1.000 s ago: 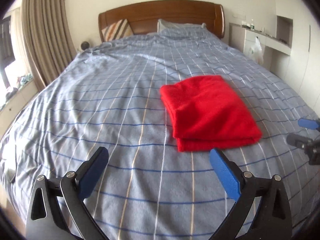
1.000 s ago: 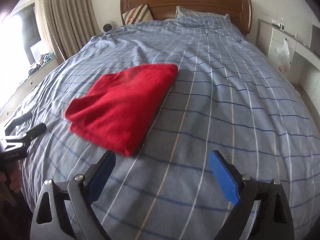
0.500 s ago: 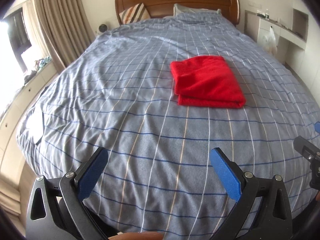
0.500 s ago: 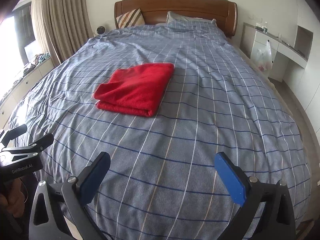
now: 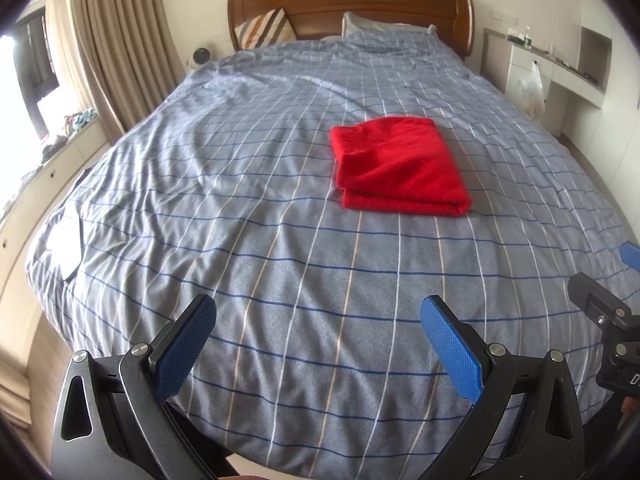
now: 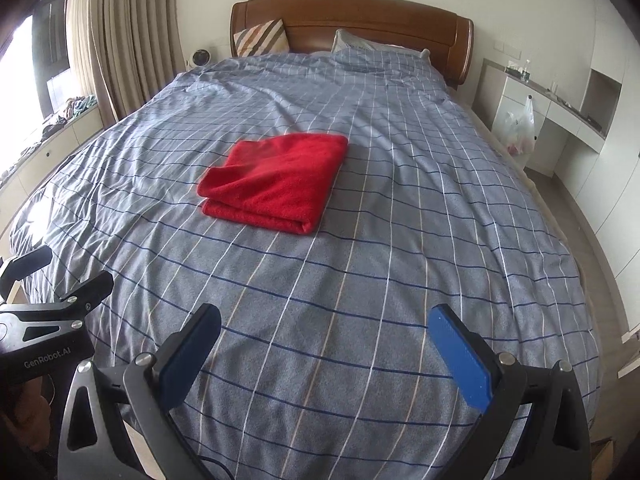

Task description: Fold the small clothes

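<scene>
1. Nearest to us, the left gripper (image 5: 318, 326) has its blue pads spread wide with nothing between them, hanging above the foot of the bed.
2. The right gripper (image 6: 324, 340) is likewise spread wide and empty, over the same end of the bed.
3. In the right wrist view, the black body of the left gripper shows at the left edge, and we can read "GenRobot.AI" on it.
4. Below both lies the bedspread (image 5: 280, 272), grey-blue with a grid of white and dark blue lines.
5. Further up, well apart from both grippers, the red cloth (image 5: 400, 164) lies folded into a neat rectangle on the bedspread.
6. Beyond it we see a striped pillow (image 6: 262, 38) against the wooden headboard (image 6: 360, 14).
7. Curtains (image 6: 128, 36) hang at the left, and a plastic bag (image 6: 518, 128) hangs at the right.
</scene>
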Available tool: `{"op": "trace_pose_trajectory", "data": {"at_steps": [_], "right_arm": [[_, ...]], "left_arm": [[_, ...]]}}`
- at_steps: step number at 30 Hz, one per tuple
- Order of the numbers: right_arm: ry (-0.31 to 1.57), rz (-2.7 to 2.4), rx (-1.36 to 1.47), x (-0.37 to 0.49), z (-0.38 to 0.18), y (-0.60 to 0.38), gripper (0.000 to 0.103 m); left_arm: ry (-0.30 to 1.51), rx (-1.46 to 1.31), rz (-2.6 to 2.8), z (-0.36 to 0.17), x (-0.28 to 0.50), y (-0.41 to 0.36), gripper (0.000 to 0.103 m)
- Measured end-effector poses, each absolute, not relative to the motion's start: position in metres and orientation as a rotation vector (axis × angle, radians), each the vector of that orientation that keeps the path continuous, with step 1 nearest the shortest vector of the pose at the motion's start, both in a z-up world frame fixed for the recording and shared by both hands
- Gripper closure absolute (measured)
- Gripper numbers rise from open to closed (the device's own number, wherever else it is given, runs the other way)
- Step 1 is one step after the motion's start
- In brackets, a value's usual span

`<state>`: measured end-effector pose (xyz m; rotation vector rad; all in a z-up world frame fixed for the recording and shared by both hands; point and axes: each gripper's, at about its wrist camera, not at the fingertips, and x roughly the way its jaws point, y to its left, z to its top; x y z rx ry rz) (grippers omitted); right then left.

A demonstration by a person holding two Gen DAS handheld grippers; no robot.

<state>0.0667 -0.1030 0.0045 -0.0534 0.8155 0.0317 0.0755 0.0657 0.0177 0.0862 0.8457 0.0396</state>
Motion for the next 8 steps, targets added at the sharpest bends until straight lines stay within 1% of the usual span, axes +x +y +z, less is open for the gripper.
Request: {"op": "trace_pose_trajectory", "data": {"at_steps": [8], "right_arm": [[0.821,0.045,-0.030,0.0622,0.0024,-0.1037,0.001]], "left_arm": [[0.816,0.091,0.029,0.0241,0.0695,0.0585,0.001]]}}
